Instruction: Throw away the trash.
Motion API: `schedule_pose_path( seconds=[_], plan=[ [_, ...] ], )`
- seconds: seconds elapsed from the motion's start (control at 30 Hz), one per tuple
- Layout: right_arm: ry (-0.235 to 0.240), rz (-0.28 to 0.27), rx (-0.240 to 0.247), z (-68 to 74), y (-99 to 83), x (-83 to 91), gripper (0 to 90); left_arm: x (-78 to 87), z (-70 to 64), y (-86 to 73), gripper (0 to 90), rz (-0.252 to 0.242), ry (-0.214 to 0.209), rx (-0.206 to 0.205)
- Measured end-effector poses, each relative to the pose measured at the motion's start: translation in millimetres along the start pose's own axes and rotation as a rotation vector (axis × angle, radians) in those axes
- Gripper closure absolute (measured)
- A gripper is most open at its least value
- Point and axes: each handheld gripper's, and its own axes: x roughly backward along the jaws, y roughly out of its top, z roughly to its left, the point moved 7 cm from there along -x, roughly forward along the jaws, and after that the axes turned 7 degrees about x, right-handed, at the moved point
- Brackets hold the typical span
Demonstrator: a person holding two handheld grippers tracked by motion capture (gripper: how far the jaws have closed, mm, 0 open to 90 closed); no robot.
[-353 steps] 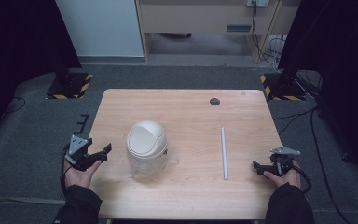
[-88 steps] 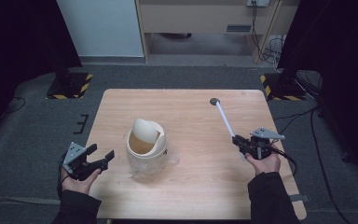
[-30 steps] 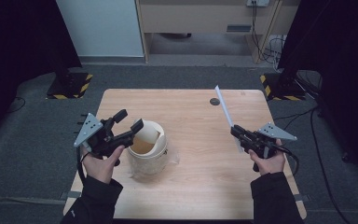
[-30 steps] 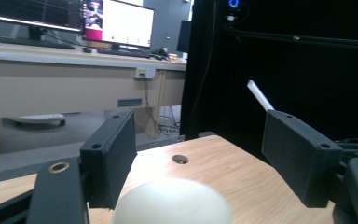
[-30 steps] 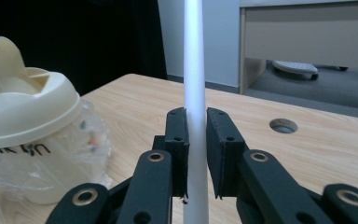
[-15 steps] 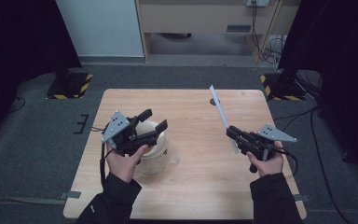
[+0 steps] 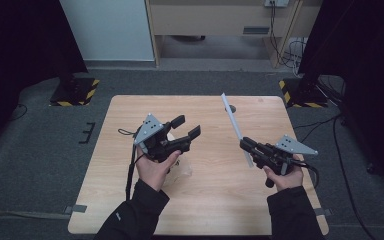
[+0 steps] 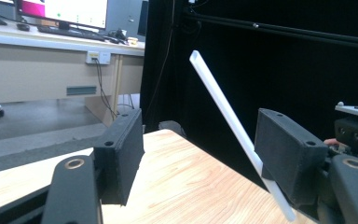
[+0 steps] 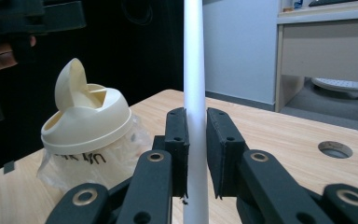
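Dark curtains hang on both sides, grey carpet runs underneath, and a pale wooden desk (image 7: 220,20) lines the far wall. Centre stage is the wooden table (image 7: 215,200), its light grain clear in the high view, with a small round hole (image 9: 335,149) near its far edge. On the person's left half of it sits a cream bin (image 9: 86,123), a small one with a domed swing lid tipped open and a clear plastic liner bunched around its body; the liner has dark handwriting on it, too small to read. In the high view the left hand hides most of that bin. The left gripper (image 7: 186,127) hovers right above it, jaws spread wide with nothing between them, grey plate on top, cable trailing down by the sleeve. Over on the other side, the right gripper (image 7: 245,143) is up off the table, well apart from the bin, jaws pressed onto a long white strip (image 7: 234,122). The strip is pinched near its lower end and rises slanting up and away toward the far edge, clear of the tabletop.
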Motion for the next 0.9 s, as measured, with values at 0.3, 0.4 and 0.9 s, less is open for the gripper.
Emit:
schedule_pose_path(
  seconds=[0.3,0.4,0.9],
  plan=[
    [0.037,0.006,0.012,9.6,-5.9,-2.4,79.4,-23.8,-9.0,-5.2,34.4,0.011,-0.021,0.049],
    [0.048,0.009,0.008,12.9,-7.8,-3.8,79.3,-32.2,-9.2,-9.2,35.2,0.018,-0.025,0.077],
    [0.107,0.022,0.011,23.9,-14.7,-10.1,79.3,-61.7,-12.9,-25.5,49.1,0.069,-0.041,0.123]
  ],
)
